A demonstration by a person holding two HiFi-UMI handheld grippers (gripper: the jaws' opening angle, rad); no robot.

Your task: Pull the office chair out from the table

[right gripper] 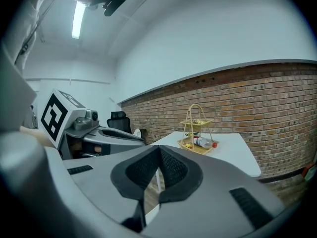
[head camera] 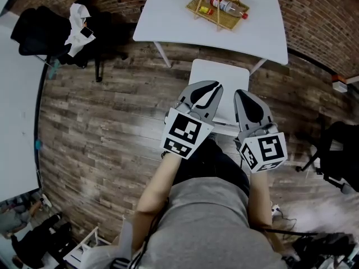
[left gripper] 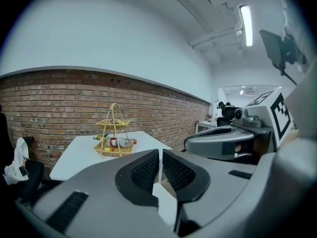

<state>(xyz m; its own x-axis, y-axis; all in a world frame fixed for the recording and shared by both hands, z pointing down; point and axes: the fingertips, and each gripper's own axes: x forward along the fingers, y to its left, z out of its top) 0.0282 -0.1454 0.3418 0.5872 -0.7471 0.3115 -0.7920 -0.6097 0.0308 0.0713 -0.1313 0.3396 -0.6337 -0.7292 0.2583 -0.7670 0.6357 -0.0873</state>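
Observation:
A white chair stands at the near edge of the white table, its seat partly pushed under it. Both grippers hover side by side over the seat, pointing toward the table. The left gripper has its jaws together, and the left gripper view shows its dark pads nearly touching, with a white piece of the chair visible below them. The right gripper is shut as well, its pads meeting with nothing gripped. I cannot tell whether either one touches the chair.
A yellow tiered basket with a lying bottle sits on the table. A black chair draped with clothes stands at the far left and another black chair at the right. The floor is wood plank, and a brick wall runs behind the table.

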